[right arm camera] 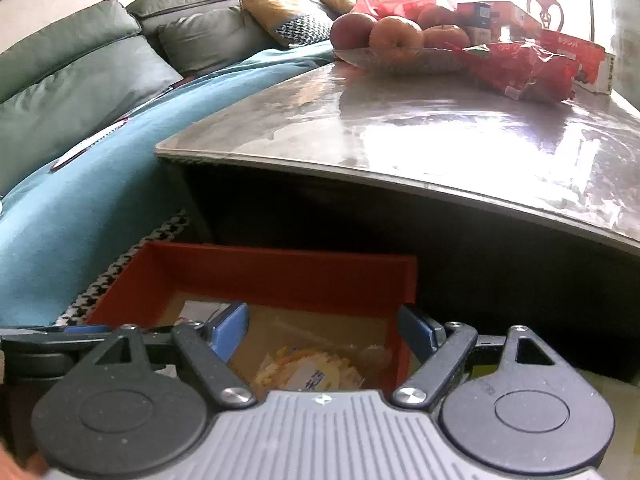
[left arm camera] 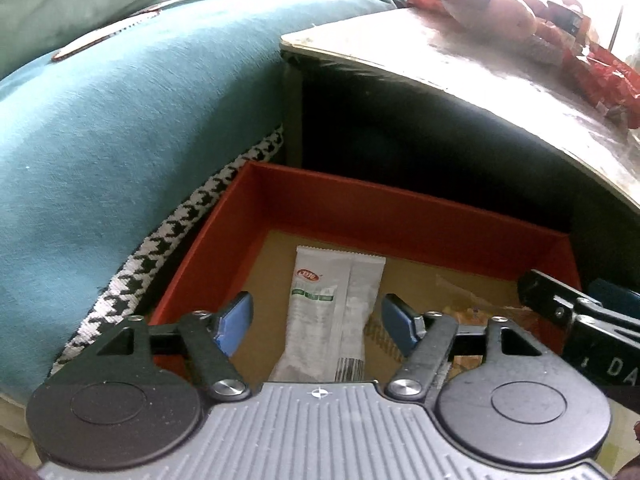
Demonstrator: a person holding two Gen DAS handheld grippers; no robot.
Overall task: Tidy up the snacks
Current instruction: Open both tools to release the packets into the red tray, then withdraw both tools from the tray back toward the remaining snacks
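Left wrist view: left tool (left arm camera: 316, 312) hangs over the red box (left arm camera: 384, 216) at lower centre, blue pads parted, gripping nothing — a white snack packet (left arm camera: 332, 312) lies flat on the box floor between them.

Right wrist view: right tool (right arm camera: 320, 330) likewise agape and empty above yellow-wrapped snacks (right arm camera: 308, 368) in the box; table (right arm camera: 400, 128) upper right.

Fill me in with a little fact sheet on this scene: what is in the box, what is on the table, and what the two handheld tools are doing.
Container: open red cardboard box below the table edge, beside a teal blanket.
In the box: white flat snack sachet; yellow-orange crinkled wrapper.
Left gripper: jaws open above the sachet, not pressing it.
Right gripper: jaws open over the wrapper, nothing held.
On the glossy grey table: dish of round reddish fruit; red crinkled snack bag.
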